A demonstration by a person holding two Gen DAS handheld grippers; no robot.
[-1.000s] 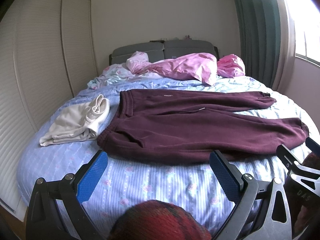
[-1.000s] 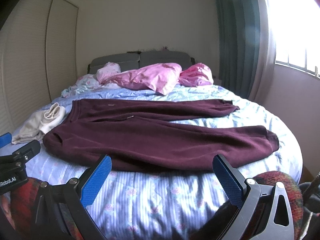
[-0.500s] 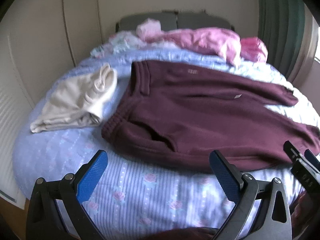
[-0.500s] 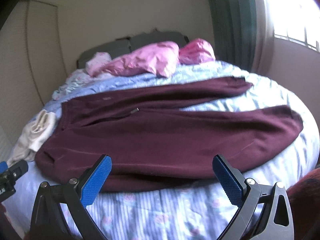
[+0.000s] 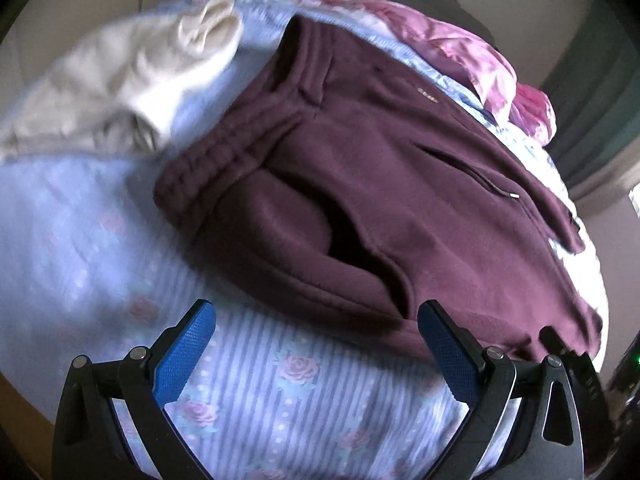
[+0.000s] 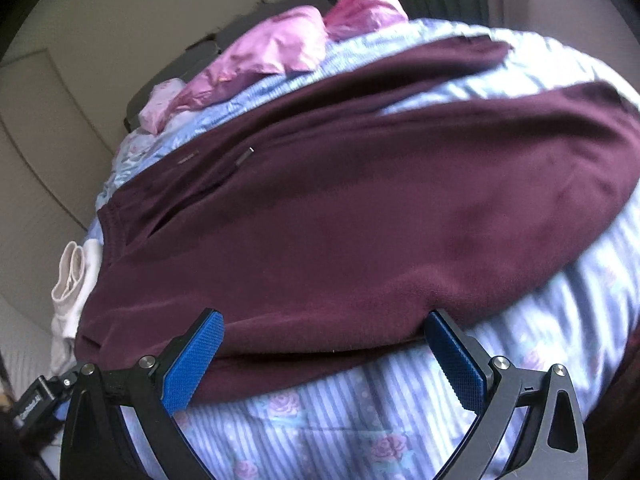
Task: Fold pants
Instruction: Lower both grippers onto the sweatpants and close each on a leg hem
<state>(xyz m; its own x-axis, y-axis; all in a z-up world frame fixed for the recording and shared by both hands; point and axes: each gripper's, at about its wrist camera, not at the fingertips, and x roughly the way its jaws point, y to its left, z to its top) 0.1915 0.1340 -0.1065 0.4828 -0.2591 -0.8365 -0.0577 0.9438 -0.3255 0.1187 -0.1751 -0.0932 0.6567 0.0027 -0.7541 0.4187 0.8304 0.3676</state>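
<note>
A bed covered by a blue striped rose-print sheet (image 5: 256,392) is being shown bearing, from left to right, a crumpled cream garment (image 5: 120,72), the maroon fleece pants (image 5: 400,184) spread flat, and pink bedding (image 5: 460,56), while the left gripper (image 5: 316,356) and right gripper (image 6: 324,360), jaws spread wide and empty, are being seen much nearer the pants' near edge than a second ago.

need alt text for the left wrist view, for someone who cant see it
Maroon pants lie spread flat on a bed with a blue striped floral sheet, waistband toward the left. The open left gripper hovers just short of their near edge, holding nothing. A cream garment lies to their left, pink bedding behind.
</note>
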